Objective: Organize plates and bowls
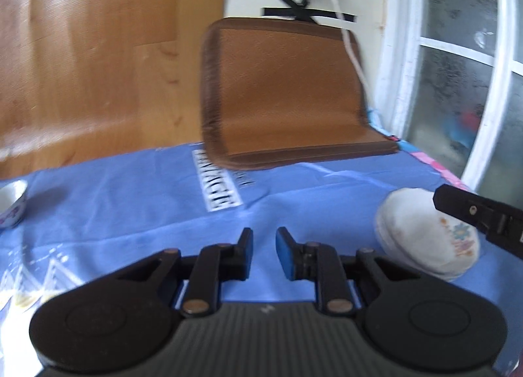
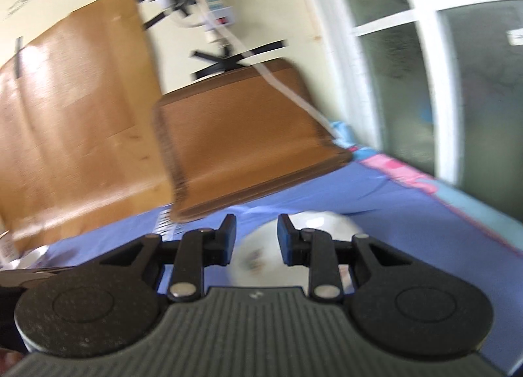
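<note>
A stack of white plates with a flower print (image 1: 428, 236) lies on the blue cloth at the right of the left wrist view. A small white bowl with a purple pattern (image 1: 11, 204) sits at the far left edge. My left gripper (image 1: 264, 246) is open and empty above the cloth, left of the plates. The right gripper's finger (image 1: 480, 217) reaches over the plates' right side. In the right wrist view my right gripper (image 2: 256, 238) is open, and the white plates (image 2: 261, 259) lie blurred below and between its fingers.
A brown mat (image 1: 284, 92) leans against the wall at the back of the table. The blue cloth (image 1: 130, 197) covers the table. A white window frame (image 1: 405, 66) stands at the right. A wooden panel (image 1: 81, 50) is at the back left.
</note>
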